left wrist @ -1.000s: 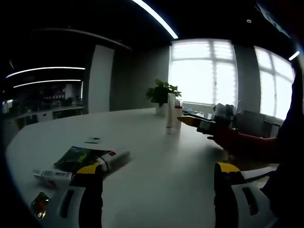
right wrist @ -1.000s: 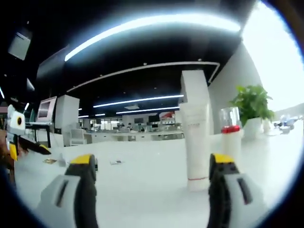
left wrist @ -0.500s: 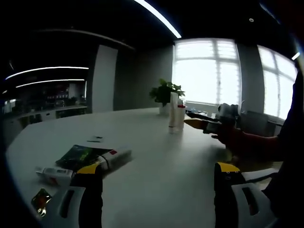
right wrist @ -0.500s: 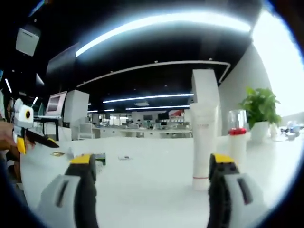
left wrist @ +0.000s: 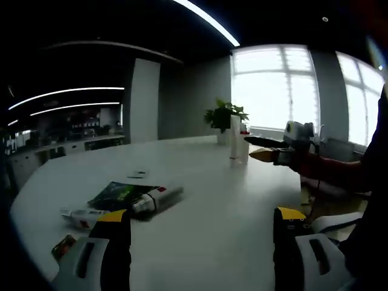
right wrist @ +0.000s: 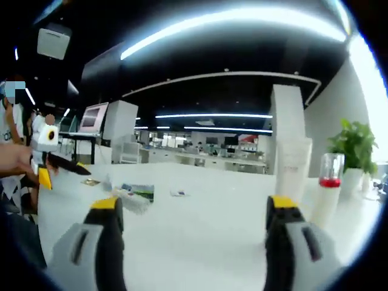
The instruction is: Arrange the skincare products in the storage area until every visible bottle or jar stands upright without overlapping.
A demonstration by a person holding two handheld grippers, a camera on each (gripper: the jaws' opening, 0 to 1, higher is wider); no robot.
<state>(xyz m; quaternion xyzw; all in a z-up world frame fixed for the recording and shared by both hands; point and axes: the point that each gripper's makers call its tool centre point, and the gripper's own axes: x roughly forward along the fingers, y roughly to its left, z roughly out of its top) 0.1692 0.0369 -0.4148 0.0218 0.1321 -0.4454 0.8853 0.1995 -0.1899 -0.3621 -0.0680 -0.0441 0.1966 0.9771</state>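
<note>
A: White tabletop [left wrist: 206, 206] is stretching out ahead of you, and your left hand-held gripper [left wrist: 197, 221] is hovering over it, jaws spread wide, gripping nothing.

B: Your right hand-held gripper [right wrist: 193, 209] is gaping wide too, empty. A tall white tube [right wrist: 293, 162] is standing upright beside a red-banded bottle [right wrist: 328, 193], near a potted plant [right wrist: 356, 145].

A: Closer to your left jaw, a white tube with a red band [left wrist: 159, 197] is lying flat against a green packet [left wrist: 118, 193]; another small tube [left wrist: 83, 214] is lying just beside them.
</note>
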